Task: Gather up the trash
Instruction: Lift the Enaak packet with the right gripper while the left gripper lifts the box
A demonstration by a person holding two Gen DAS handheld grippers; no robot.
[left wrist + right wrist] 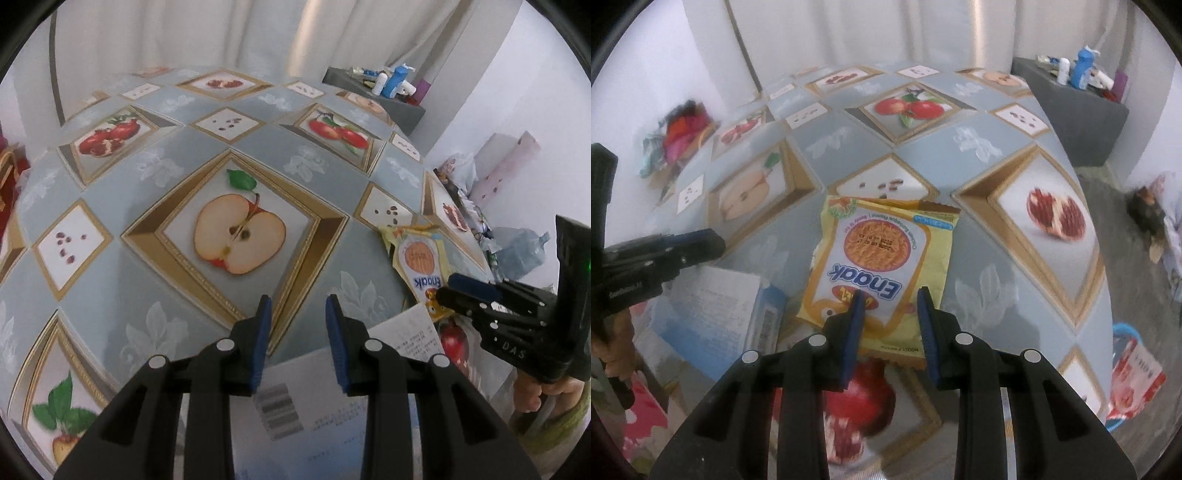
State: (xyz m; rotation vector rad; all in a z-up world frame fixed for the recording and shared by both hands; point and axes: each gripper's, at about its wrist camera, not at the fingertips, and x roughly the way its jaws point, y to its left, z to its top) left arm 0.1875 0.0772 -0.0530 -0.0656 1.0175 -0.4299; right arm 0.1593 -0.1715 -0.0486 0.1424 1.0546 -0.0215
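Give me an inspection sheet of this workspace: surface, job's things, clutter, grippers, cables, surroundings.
Surface: table under a fruit-print cloth.
Job's things: yellow snack packet lying flat; white-and-blue carton beside it.
Clutter: nothing else seen on the cloth.
Grippers: right gripper jaws apart above the packet's near end, no grip visible; left gripper jaws apart, hanging over the carton, nothing between them.
Cables: nothing seen.
Surroundings: white curtains; grey stand with bottles; piles of bags and paper beyond the table edge.
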